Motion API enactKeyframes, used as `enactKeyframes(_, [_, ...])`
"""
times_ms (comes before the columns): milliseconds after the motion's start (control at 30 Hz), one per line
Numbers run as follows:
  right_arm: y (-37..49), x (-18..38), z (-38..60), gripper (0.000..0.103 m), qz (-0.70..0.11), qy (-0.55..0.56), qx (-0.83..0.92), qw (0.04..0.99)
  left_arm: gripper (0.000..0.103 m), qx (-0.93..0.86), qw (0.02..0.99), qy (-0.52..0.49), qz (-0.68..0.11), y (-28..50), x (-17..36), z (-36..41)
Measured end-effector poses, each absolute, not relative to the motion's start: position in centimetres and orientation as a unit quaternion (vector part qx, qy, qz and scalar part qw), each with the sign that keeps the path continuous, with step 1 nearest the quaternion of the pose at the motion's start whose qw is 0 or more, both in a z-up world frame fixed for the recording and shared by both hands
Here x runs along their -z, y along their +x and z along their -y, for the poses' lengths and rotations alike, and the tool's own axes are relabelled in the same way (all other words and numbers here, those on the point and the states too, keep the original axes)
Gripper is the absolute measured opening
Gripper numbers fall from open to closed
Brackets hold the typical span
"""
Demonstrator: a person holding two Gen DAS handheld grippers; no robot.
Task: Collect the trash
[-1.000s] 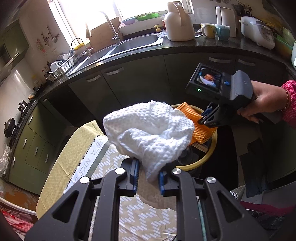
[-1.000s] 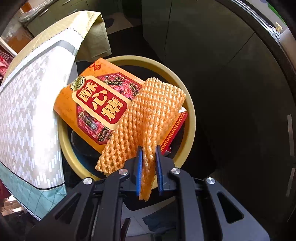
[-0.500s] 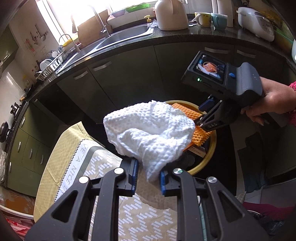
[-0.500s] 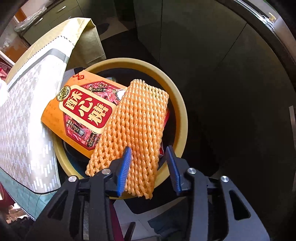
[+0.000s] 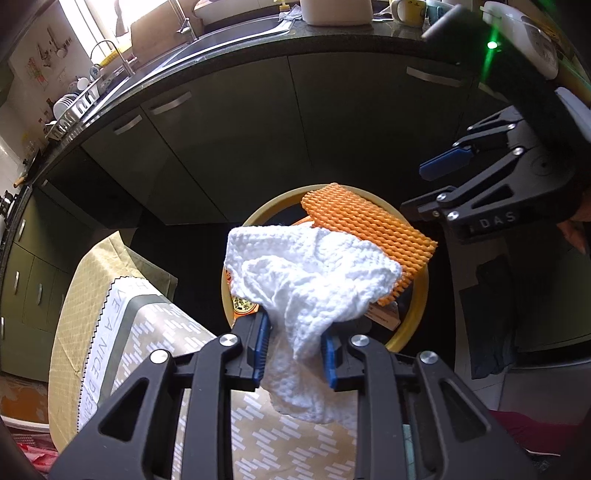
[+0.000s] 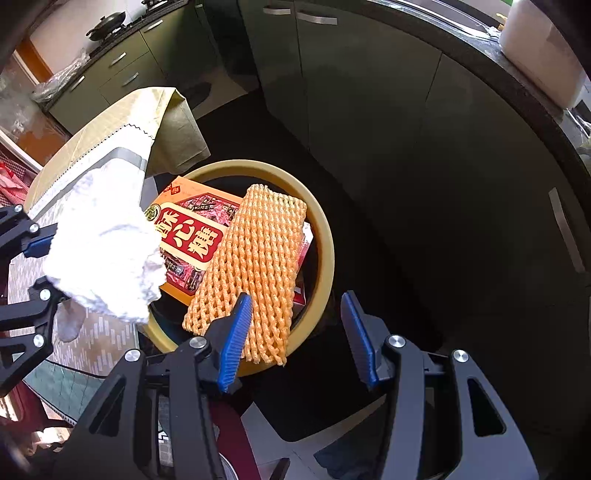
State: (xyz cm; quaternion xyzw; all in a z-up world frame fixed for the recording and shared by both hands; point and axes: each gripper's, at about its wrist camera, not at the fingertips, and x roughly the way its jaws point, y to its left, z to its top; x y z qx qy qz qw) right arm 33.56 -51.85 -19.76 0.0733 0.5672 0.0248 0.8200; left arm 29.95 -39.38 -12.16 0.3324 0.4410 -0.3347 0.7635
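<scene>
My left gripper (image 5: 295, 349) is shut on a crumpled white paper towel (image 5: 310, 280) and holds it over the near rim of a round yellow bin (image 5: 417, 317). The towel also shows in the right wrist view (image 6: 103, 254). An orange foam net (image 6: 255, 269) lies across the bin (image 6: 325, 236), on top of an orange and red candy box (image 6: 188, 229). The net overhangs the bin's near rim. My right gripper (image 6: 295, 332) is open and empty, just above and to the near side of the net. It shows at the right of the left wrist view (image 5: 443, 184).
A table with a beige patterned cloth (image 5: 122, 332) stands left of the bin. Dark green kitchen cabinets (image 5: 258, 129) run behind, under a black counter with a sink (image 5: 221, 33). The floor around the bin is dark.
My right gripper has opened and let go of the orange net, which now rests on the bin, then pulled back. My left gripper has carried the towel closer over the bin.
</scene>
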Motion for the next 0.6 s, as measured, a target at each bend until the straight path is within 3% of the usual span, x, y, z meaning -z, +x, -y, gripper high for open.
enactKeyframes(67, [33.1, 19.7, 52.0, 0.050, -0.566, 0.077, -0.027, 0.820, 0.046, 0.332, 0.760, 0.333, -0.448, 30.4, 12.9, 39.8])
enactKeyframes(133, [32.5, 19.4, 52.4, 0.050, -0.563, 0.081, -0.029, 0.822, 0.056, 0.327, 0.761, 0.333, -0.451, 30.8, 13.3, 39.9])
enactKeyframes(300, [31.8, 19.0, 52.6, 0.050, -0.558, 0.085, -0.035, 0.824, 0.066, 0.325, 0.766, 0.336, -0.442, 31.0, 13.0, 40.2])
enactKeyframes(500, [30.4, 17.9, 52.6, 0.051, -0.545, 0.094, -0.043, 0.832, 0.069, 0.328, 0.773, 0.328, -0.434, 30.4, 11.9, 39.3])
enactKeyframes(600, [29.4, 17.3, 52.8, 0.056, -0.535, 0.101, -0.042, 0.837, 0.069, 0.331, 0.780, 0.317, -0.426, 29.9, 11.1, 38.2])
